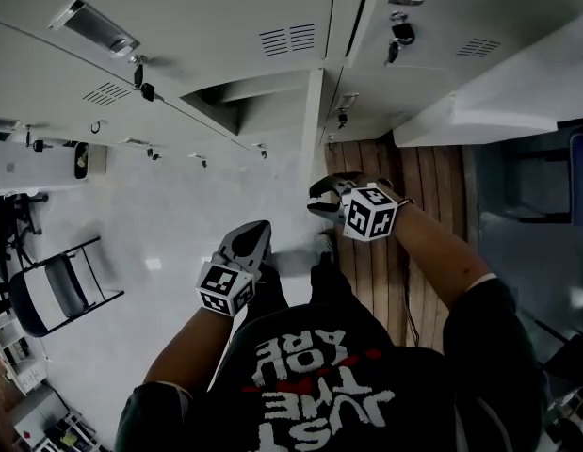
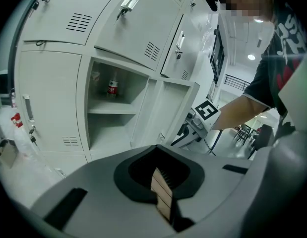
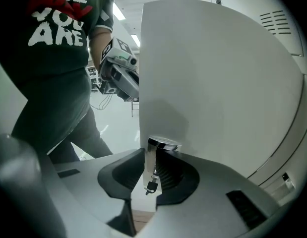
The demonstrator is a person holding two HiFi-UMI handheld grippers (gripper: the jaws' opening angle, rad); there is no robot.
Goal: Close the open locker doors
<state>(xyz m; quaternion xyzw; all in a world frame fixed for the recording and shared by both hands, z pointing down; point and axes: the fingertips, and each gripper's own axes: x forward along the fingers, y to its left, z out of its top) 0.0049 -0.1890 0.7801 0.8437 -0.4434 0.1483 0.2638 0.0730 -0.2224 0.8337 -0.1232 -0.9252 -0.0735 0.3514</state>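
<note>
The right gripper (image 3: pixel 152 158) is clamped on the free edge of an open locker door (image 3: pixel 217 83). The thin edge runs up between its two jaws. A shiny metal handle (image 3: pixel 163 144) sits on the door just above the jaws, and a small key (image 3: pixel 151 185) hangs down in the gap between them. The pale door fills most of the right gripper view and stands out from the row of lockers.

The left gripper (image 2: pixel 157 175) has its jaws together with nothing between them. It hangs in the air facing the lockers and touches nothing. In the head view it sits below and to the left of the right gripper, near the person's body.

Straight beyond the left gripper is an open compartment (image 2: pixel 121 128) with a shelf inside. A small red and white container (image 2: pixel 112 87) stands at the back above the shelf. The lockers around it are closed, some with keys in their locks.

On the pale floor to the left stands a folding chair (image 1: pixel 60 285).
</note>
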